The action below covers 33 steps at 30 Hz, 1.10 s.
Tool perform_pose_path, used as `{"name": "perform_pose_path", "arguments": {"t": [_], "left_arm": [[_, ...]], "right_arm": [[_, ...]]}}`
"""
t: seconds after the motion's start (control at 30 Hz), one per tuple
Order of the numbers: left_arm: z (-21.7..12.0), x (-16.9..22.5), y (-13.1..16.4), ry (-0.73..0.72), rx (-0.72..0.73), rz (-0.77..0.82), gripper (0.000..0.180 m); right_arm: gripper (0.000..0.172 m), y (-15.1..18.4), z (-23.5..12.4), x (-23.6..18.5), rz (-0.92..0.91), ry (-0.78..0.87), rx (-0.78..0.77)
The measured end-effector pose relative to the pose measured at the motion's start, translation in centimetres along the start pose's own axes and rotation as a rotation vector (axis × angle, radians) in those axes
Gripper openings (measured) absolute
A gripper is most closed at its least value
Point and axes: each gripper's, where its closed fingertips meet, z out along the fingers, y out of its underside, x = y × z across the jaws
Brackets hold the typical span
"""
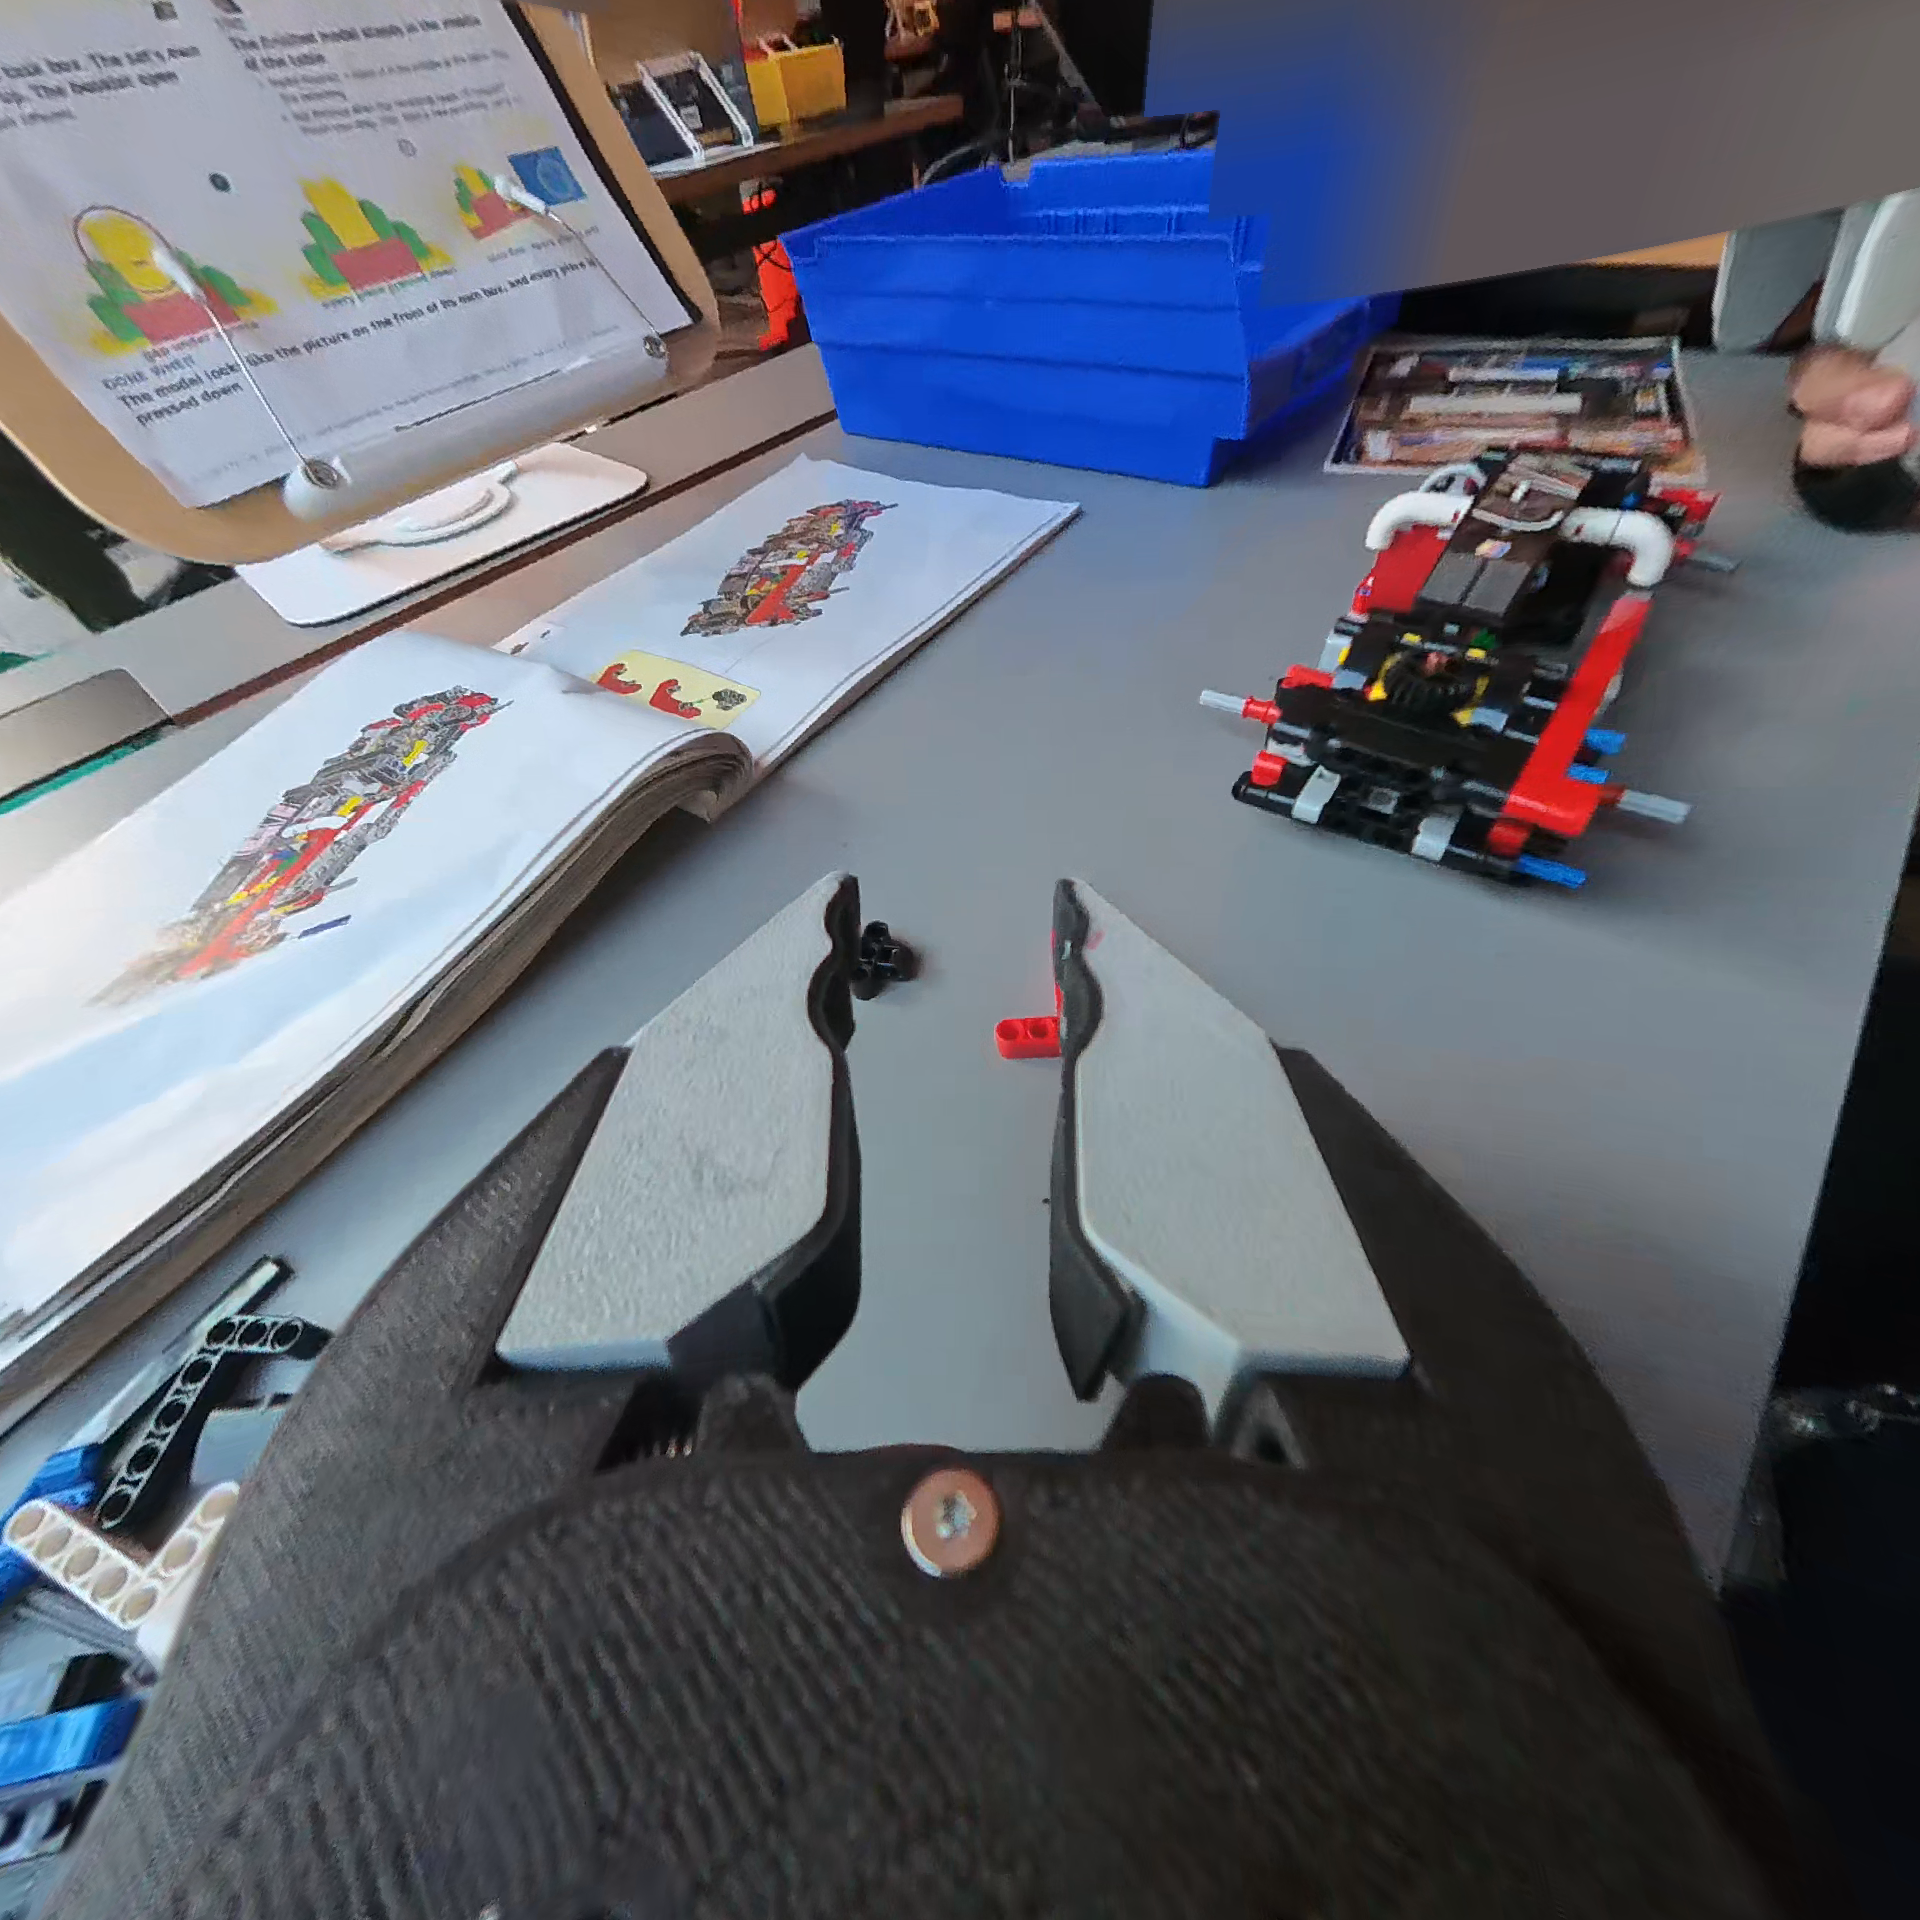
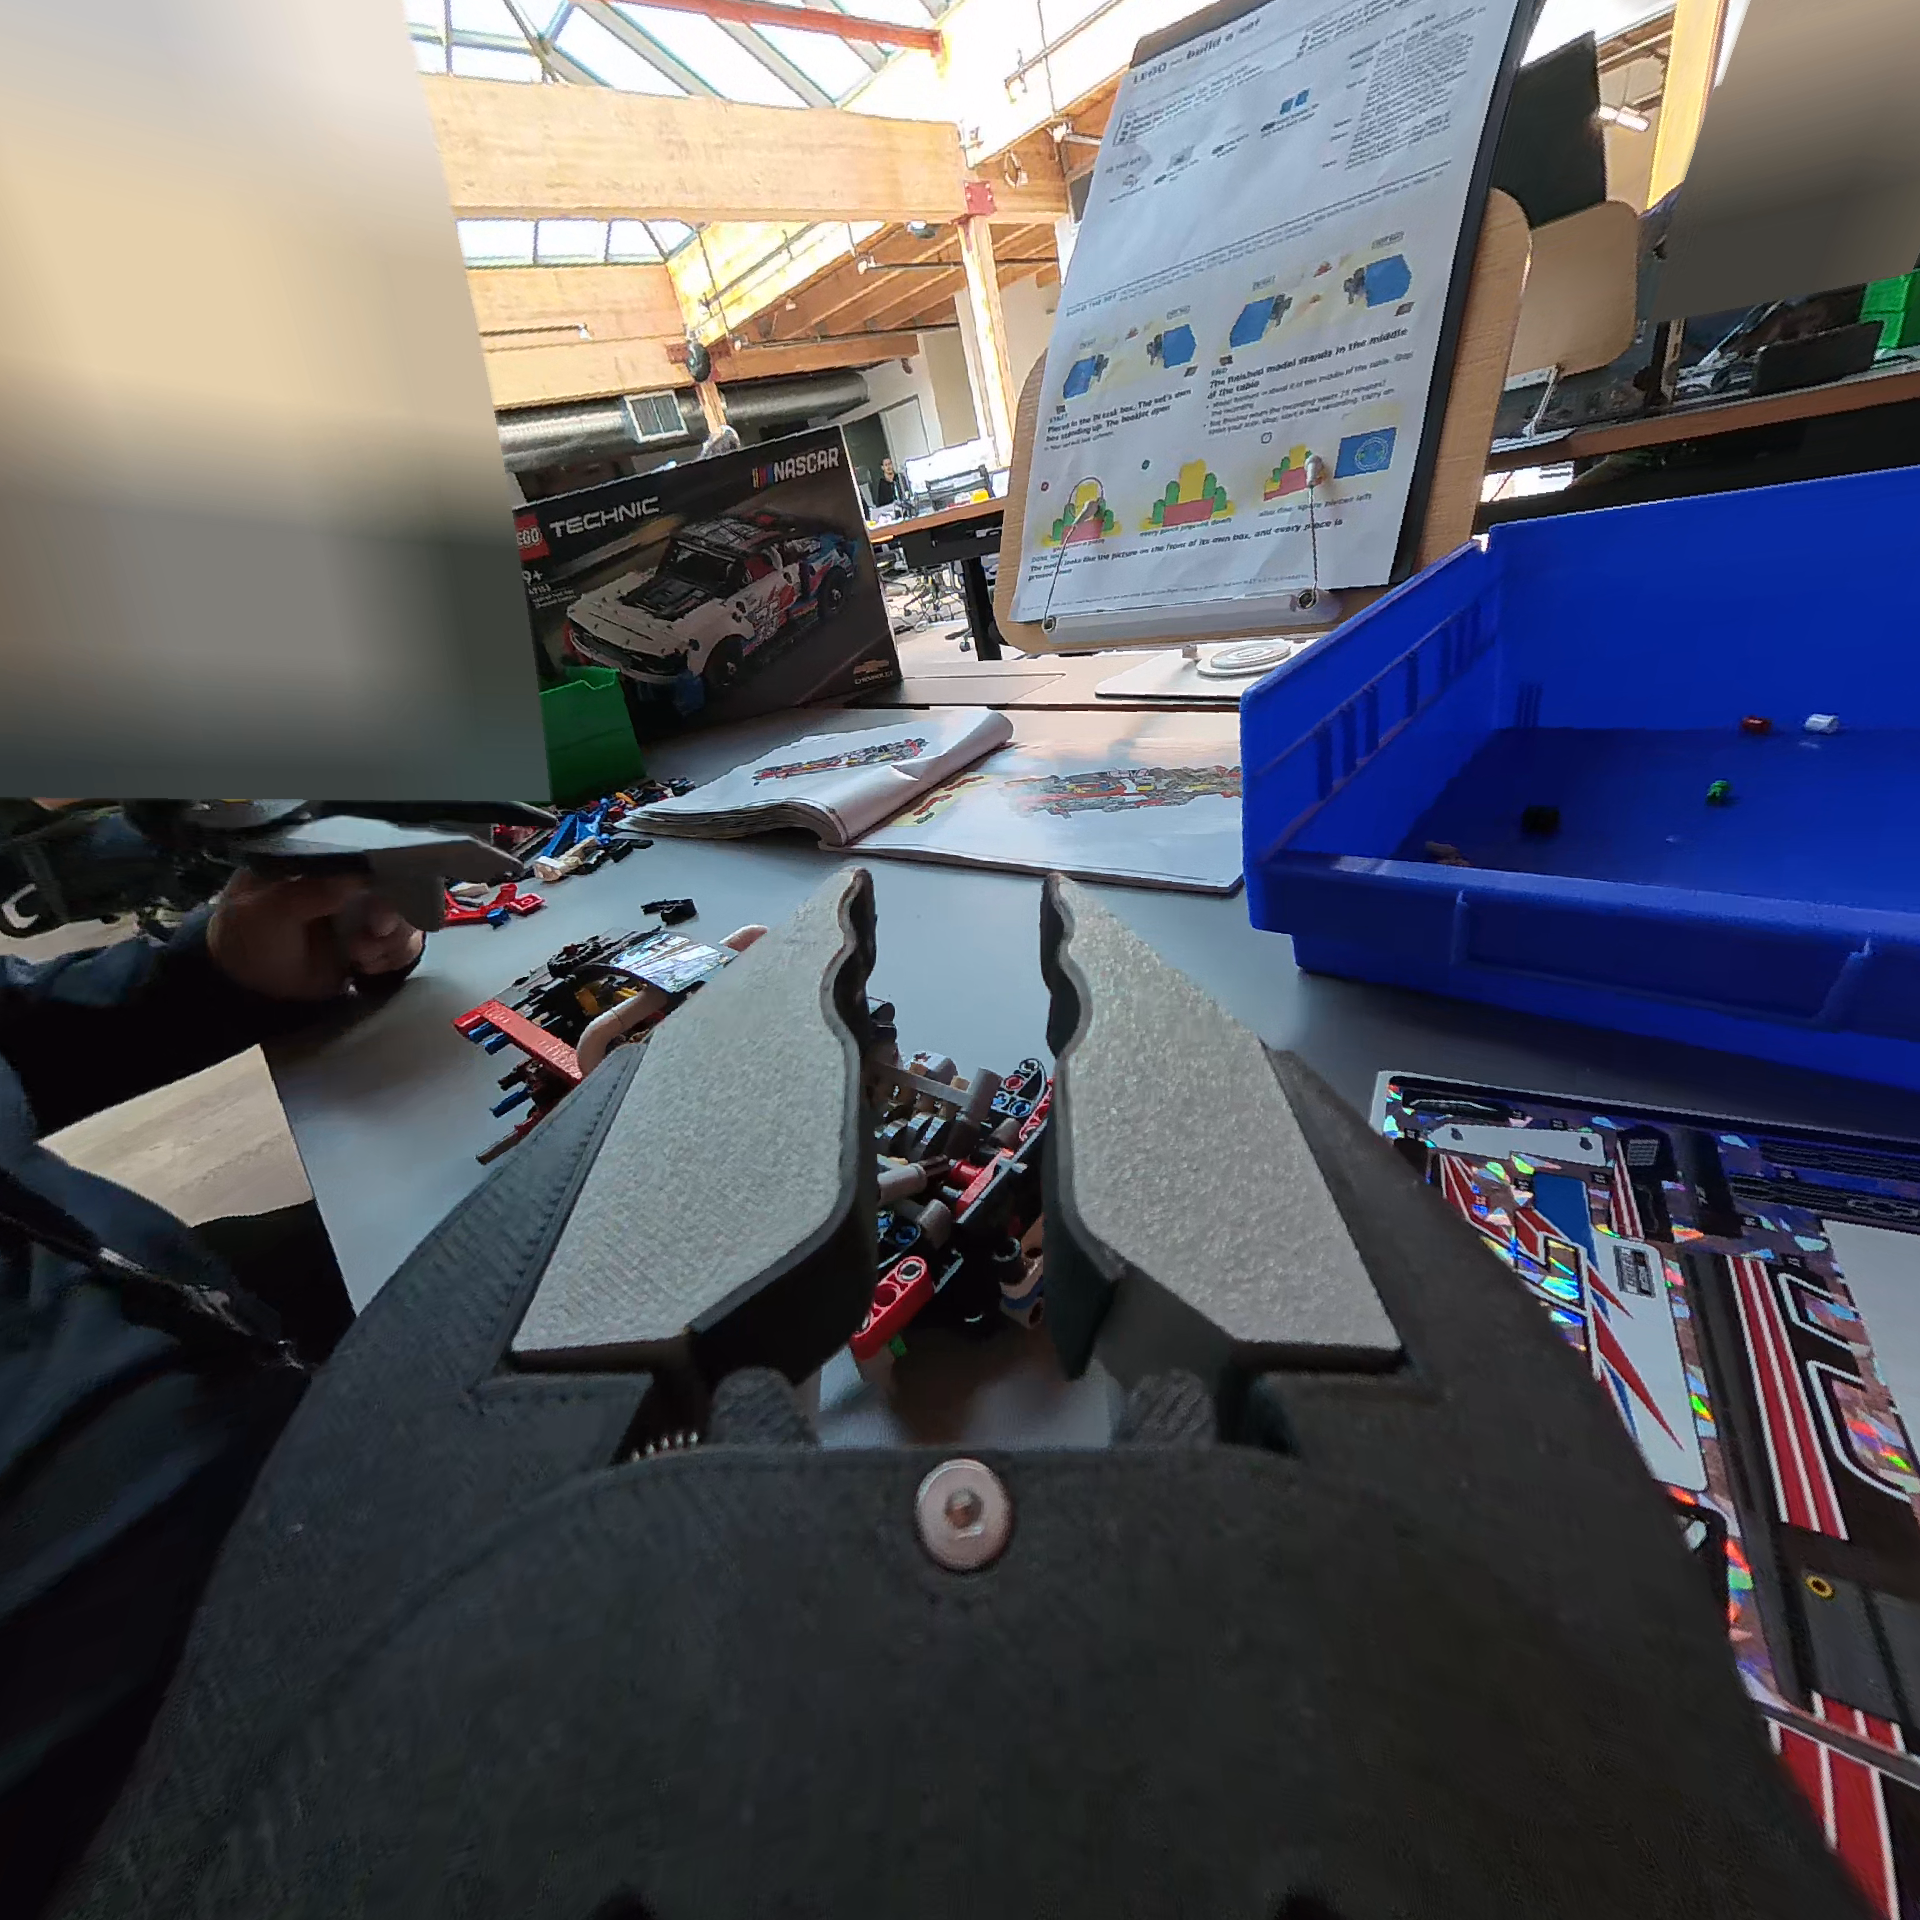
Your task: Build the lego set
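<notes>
Red angled beam (image 1: 1029,1036) lies on the grey table (image 1: 1351,1039), touching the inner side of the left gripper (image 1: 956,935)'s right finger (image 1: 1075,987); small black connectors (image 1: 883,958) sit by the other finger. Its jaws stand apart, gripping nothing. Farther right, the right gripper (image 2: 956,935), likewise unclenched, hangs over the half-built car (image 2: 956,1174).
</notes>
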Motion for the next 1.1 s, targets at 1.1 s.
{"name": "perform_pose_path", "arguments": {"t": [1.1], "left_arm": [[21.5, -21.4, 1.8, -0.052, -0.691, 0.251, 0.0]], "right_arm": [[0.029, -1.2, -0.3, 0.3, 0.08, -0.056, 0.089]]}}
